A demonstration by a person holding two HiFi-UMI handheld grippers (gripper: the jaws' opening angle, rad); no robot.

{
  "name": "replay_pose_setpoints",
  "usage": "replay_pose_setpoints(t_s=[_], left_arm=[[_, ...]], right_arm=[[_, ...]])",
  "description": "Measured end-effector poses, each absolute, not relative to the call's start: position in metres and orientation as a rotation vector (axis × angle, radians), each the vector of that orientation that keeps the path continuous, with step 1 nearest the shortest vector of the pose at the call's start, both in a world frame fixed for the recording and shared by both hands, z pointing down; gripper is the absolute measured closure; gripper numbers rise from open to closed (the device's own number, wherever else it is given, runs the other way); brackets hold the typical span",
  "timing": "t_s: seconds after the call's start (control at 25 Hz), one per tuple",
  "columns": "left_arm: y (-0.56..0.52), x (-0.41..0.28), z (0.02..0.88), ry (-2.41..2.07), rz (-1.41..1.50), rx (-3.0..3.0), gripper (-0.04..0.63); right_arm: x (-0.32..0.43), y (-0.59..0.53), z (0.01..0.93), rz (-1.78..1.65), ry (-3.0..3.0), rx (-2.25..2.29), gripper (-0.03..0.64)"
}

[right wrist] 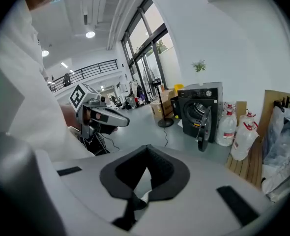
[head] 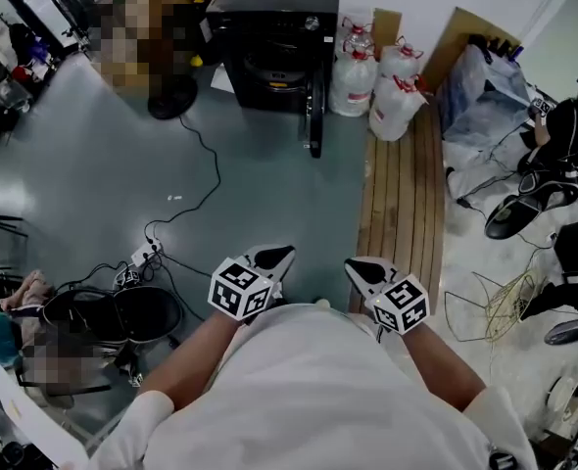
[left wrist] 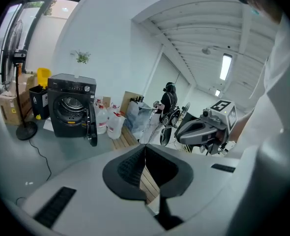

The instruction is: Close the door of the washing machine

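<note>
Two grippers are hanging low in the head view, close to the person's body: the left gripper (head: pixel 274 258) and the right gripper (head: pixel 362 270). Each is holding its dark ribbed jaws pressed together with nothing between them, as each gripper's own view is showing. Both are sitting well apart from the washing machine (head: pixel 274 37), which is standing at the top centre of the frame on the grey floor (head: pixel 122 164). It is a boxy black front-loader with a hard, glossy shell. Its door (head: pixel 315 116) is standing wide open, jutting edge-on from the right side of the machine's front toward the bottom of the frame. The door is sitting just left of a strip of wooden slats (head: pixel 402 194) and near the white plastic jugs (head: pixel 387 91).

The door is looking like a stiff round frame turning on a hinge. It is probably swinging freely and asking only a light push, with a firmer press at the end for the latch. No grasp is seeming necessary. Closed jaws pushing on the outer rim near the free edge, away from the hinge, should be giving the best leverage, though the smooth surface may be letting a tip slide.
</note>
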State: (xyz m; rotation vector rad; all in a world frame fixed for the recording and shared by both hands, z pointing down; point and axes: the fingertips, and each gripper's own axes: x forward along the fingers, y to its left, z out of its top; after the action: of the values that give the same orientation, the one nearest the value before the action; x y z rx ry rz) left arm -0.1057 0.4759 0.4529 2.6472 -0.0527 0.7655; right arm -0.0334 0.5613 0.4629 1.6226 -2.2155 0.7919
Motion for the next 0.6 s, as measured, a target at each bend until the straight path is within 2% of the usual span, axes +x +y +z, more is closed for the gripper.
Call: replay_pose_setpoints(t_s=[0.52,0.6], left_arm=[[0.474,-0.1,0.451,-0.18,0.746,2.655,0.577],[0.471,-0.1,0.451,-0.225,0.732,2.659,0.577]], right_arm=[[-0.016,0.565,0.464,0.771,-2.249,1.61,0.606],[-0.014,0.563,0.467,0.77,-2.253,1.594,0.551]])
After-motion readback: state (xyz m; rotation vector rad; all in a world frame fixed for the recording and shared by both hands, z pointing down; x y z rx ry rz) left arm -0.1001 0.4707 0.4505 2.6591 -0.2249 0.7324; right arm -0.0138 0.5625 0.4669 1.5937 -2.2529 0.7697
